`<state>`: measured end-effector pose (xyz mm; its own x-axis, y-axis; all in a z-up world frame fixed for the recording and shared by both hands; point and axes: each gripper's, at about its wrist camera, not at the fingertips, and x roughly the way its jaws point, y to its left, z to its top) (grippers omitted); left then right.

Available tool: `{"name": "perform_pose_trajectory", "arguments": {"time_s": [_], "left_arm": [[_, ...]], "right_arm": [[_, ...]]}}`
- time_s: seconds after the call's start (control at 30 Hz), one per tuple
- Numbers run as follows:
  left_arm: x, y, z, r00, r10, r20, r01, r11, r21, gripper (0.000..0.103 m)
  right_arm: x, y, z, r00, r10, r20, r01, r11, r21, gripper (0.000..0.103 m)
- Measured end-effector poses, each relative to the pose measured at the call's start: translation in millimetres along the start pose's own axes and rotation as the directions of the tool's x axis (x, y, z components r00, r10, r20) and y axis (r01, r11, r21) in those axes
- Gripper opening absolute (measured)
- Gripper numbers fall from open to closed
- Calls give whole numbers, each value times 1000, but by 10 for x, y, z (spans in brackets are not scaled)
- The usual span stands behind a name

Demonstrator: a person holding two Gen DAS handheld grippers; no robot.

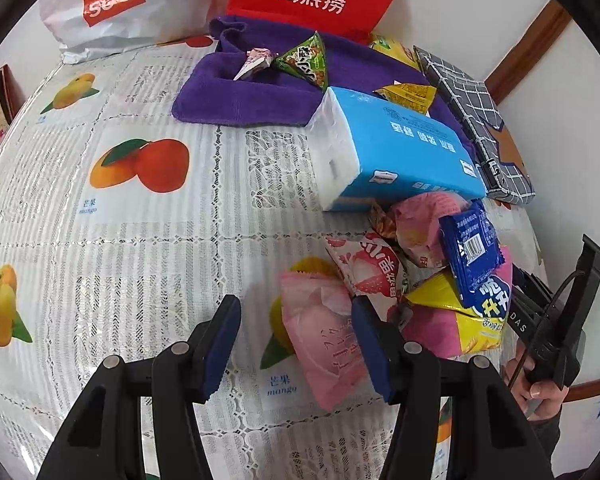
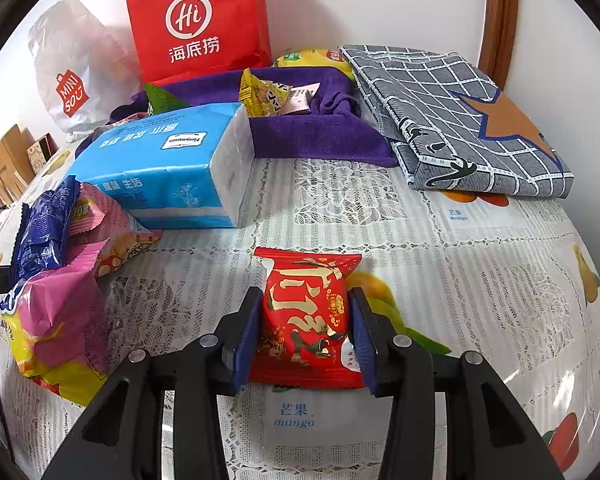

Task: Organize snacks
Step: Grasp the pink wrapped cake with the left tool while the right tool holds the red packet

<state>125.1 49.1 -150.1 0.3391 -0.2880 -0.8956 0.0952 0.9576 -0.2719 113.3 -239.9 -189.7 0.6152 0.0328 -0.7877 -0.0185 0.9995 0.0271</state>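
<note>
Your right gripper (image 2: 305, 334) brackets the red foil snack packet (image 2: 306, 320) on the mango-print tablecloth (image 2: 480, 280), pads at its sides, while your left gripper (image 1: 292, 344) stands half open and empty beside a pink wrapped snack (image 1: 324, 340), that view alone showing your hand (image 1: 540, 394); bags read "MINISO" (image 2: 74, 96) and "Hi" (image 2: 198, 24).
</note>
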Motion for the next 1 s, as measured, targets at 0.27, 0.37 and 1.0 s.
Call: {"name": "perform_pose_trajectory", "arguments": {"time_s": [0.27,0.37,1.0], "left_arm": [[-30,12,-12,1000,-10,2,10,1000,-3,55],[-19,-7,-22,1000,-12,-2,12,1000,1,55],[181,-54,14,995,98,19,-99,994,38,38]], "right_arm": [[-2,-8,-3,1000,1,0,-1,1000,1,44],[-2,-9,-3,1000,1,0,-1,1000,1,44],[-2,-9,-3,1000,1,1,-1,1000,1,44]]}}
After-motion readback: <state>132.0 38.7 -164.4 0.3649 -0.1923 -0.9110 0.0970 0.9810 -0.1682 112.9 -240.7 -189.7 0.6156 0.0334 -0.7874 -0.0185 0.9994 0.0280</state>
